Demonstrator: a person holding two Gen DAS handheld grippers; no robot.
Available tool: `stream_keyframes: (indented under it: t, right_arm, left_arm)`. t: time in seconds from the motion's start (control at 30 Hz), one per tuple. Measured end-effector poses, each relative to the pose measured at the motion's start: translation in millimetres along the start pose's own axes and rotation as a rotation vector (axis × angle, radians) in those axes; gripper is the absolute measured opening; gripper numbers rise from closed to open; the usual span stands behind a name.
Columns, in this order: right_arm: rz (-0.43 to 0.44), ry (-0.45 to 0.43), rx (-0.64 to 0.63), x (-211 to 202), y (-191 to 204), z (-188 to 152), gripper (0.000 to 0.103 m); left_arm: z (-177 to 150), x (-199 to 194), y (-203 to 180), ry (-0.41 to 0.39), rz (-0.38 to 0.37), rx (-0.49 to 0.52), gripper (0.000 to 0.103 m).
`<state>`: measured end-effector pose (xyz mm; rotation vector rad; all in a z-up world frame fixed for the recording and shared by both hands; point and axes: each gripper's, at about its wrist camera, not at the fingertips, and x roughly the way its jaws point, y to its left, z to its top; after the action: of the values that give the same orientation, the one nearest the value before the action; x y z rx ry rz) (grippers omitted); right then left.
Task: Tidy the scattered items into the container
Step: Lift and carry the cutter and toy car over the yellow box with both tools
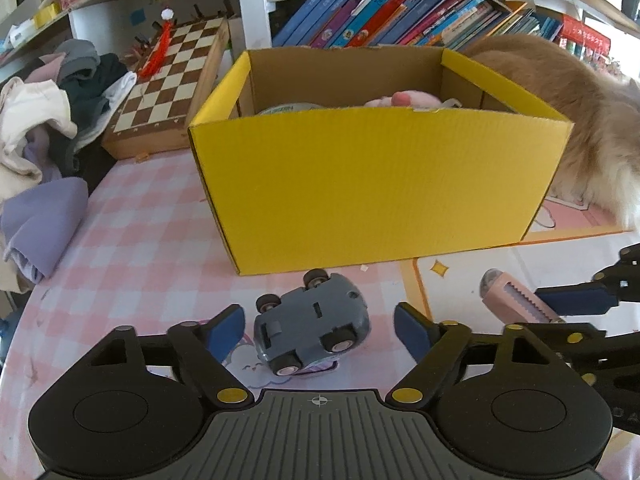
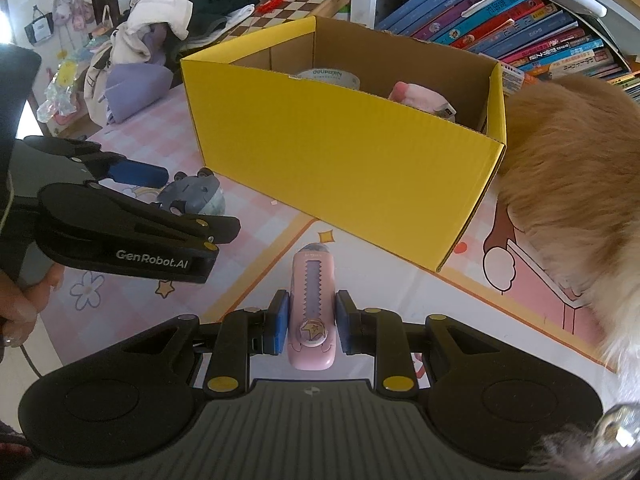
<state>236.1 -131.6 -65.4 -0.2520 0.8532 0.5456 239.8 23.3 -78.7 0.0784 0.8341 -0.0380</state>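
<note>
Pink plastic utility knife (image 2: 311,308) is clamped in right tool (image 2: 311,322); left tool (image 1: 320,330) is spread around upturned grey toy car (image 1: 312,322), apparently untouched, before yellow cardboard box (image 1: 376,184) on bench (image 1: 140,248).

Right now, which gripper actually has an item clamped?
The right gripper: its pads press the pink utility knife. The left gripper merely straddles the grey toy car, pads apart.

"GenRobot.AI" stands in white on the side of the left gripper (image 2: 160,196). The tape roll (image 2: 330,76) in the box (image 2: 340,152) reads, perhaps, "DELIPIZEN".
</note>
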Motion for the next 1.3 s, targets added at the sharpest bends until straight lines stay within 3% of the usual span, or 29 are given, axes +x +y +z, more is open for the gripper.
stream_keyframes:
  t: [0.07,0.37,0.77,1.1,1.3]
  right_arm:
    - [0.004,0.003,-0.003,0.0,0.3,0.1,0.023]
    - [0.011,0.005,-0.014,-1.3,-0.2,1.1,0.023]
    - [0.03,-0.043,-0.011,-20.5,-5.0,15.1,0.023]
    - [0.048,-0.17,-0.038,-62.4,-17.2,52.4,0.023]
    - [0.013,-0.253,-0.103,-72.1,-33.4,95.6,0.023]
  left_arm:
    - [-0.2,1.5,2.2,0.007,-0.002,-0.013,0.062]
    - [-0.9,-11.4,6.3,-0.015,-0.036,-0.042,0.062]
    - [15.0,-54.3,0.6,-0.119,-0.088,0.0,0.062]
    - [58.9,-87.8,2.4,-0.265,-0.125,0.042,0.062]
    - [95.8,-78.6,2.8,-0.305,-0.114,0.09,0.062]
